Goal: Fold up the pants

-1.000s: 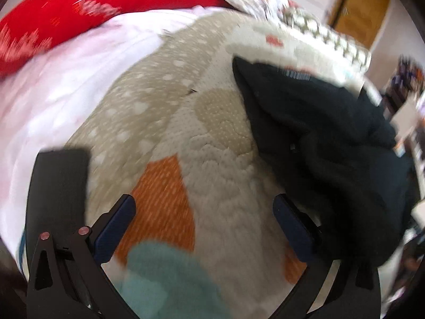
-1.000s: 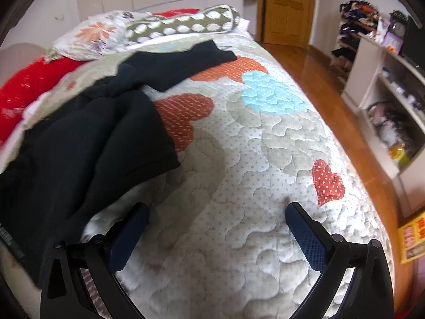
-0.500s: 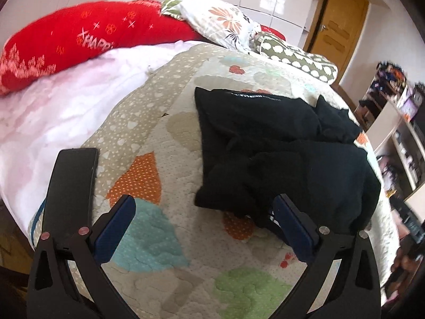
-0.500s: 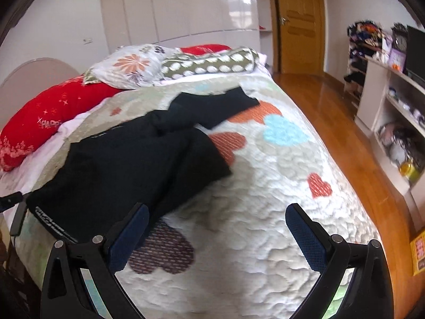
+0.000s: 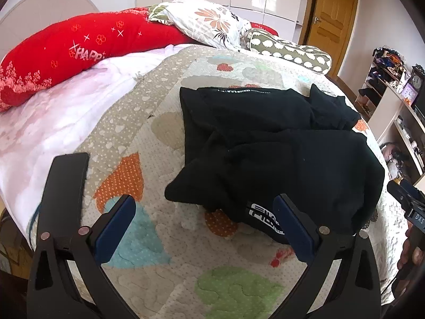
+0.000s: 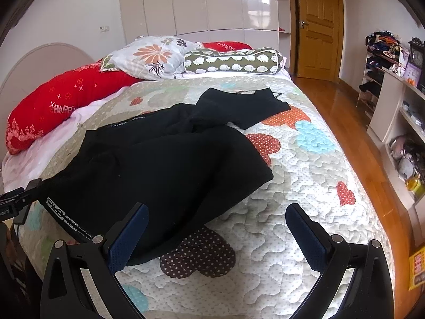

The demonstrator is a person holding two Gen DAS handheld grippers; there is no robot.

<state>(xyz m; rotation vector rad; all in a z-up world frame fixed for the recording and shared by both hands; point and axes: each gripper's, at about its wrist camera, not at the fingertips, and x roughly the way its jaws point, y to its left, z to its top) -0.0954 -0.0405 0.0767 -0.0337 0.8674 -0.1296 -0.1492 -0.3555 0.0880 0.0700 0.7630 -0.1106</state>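
Observation:
Black pants (image 5: 279,146) lie in a loose, rumpled heap on the patterned quilt (image 5: 148,239), a white-lettered waistband at the near edge. From the right wrist the same pants (image 6: 164,170) spread across the bed, one leg reaching toward the pillows. My left gripper (image 5: 204,223) hovers open above the quilt, its right finger just short of the waistband. My right gripper (image 6: 216,234) is open too, held back over the bed's near edge, empty. The right gripper's body (image 5: 409,204) shows at the far right of the left wrist view, held in a hand.
A long red pillow (image 6: 53,106), a floral pillow (image 6: 151,55) and a dotted bolster (image 6: 233,61) lie at the head. A dark phone (image 5: 66,186) rests near the quilt's left edge. Shelves (image 6: 398,111) line the right wall beyond the wooden floor (image 6: 353,138).
Both grippers have pulled up and away from the bed, so more of the pants and room shows. The pants lie released on the quilt.

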